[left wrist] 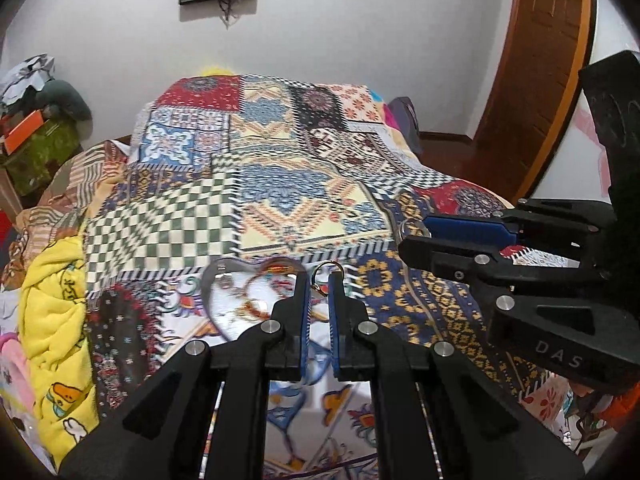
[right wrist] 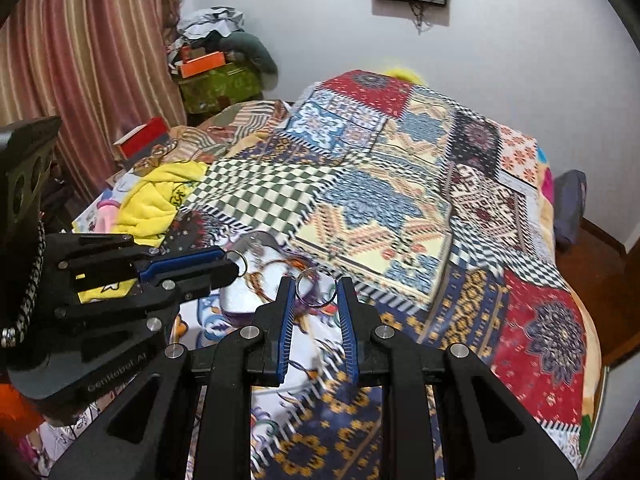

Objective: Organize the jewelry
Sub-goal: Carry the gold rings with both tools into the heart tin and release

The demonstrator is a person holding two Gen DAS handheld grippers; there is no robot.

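My left gripper [left wrist: 319, 280] is shut on a small gold ring [left wrist: 326, 261], pinched at the tips of its blue pads above the patchwork quilt [left wrist: 280, 184]. Just left of those tips a clear heart-shaped dish [left wrist: 208, 292] lies on the quilt with some trinkets in it. My right gripper [right wrist: 316, 282] is shut on a larger silver ring [right wrist: 318, 305], held upright between its fingertips. Each gripper shows in the other's view: the right gripper [left wrist: 412, 234] with the silver ring [left wrist: 406, 224], and the left gripper [right wrist: 232, 261] beside the heart-shaped dish [right wrist: 260, 236].
The quilt covers a bed. A yellow blanket [left wrist: 52, 320] is bunched at its left edge. Boxes and clothes [right wrist: 216, 76] pile up in the far corner by a striped curtain [right wrist: 100, 60]. A wooden door [left wrist: 532, 80] stands at the right.
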